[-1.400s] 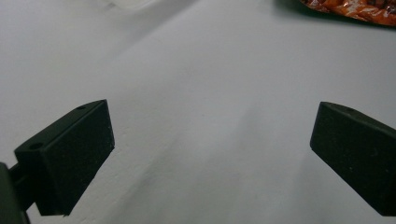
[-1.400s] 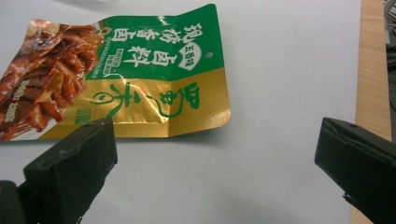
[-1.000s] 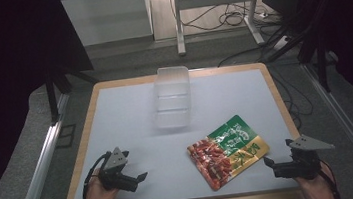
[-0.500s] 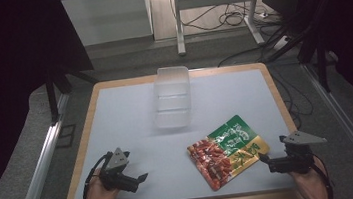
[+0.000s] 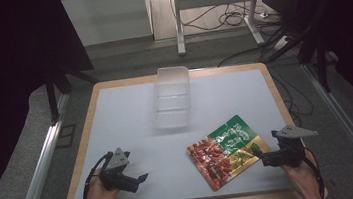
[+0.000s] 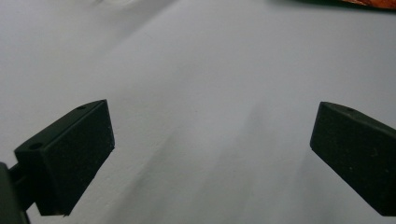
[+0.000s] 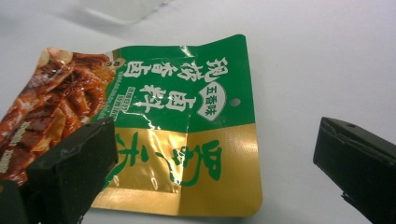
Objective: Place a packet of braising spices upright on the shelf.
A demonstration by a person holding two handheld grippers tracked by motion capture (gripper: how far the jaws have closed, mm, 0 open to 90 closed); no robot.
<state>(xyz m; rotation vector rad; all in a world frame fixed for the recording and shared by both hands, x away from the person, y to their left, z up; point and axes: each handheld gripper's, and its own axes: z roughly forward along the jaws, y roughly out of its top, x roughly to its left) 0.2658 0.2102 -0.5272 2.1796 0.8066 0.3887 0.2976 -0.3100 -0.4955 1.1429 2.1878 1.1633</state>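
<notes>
A flat foil pouch [image 5: 228, 150] printed green, gold and red lies on the white table sheet at the front right. My right gripper [image 5: 263, 160] is open at the pouch's right edge; in the right gripper view the pouch [image 7: 154, 126] lies between and just ahead of the two black jaws, its gold end nearest. A clear plastic container [image 5: 172, 97] stands at the middle back of the sheet. My left gripper [image 5: 141, 179] is open at the front left, over bare sheet, its jaws wide apart with nothing between them [image 6: 212, 154].
The white sheet [image 5: 116, 116] covers a wooden-edged table [image 5: 85, 135]. Metal rails run along both sides of the table. Cables and a table frame lie on the floor beyond the far edge.
My right gripper has moved left and a little forward, up to the pouch's right edge. The left gripper, pouch and container have stayed put.
</notes>
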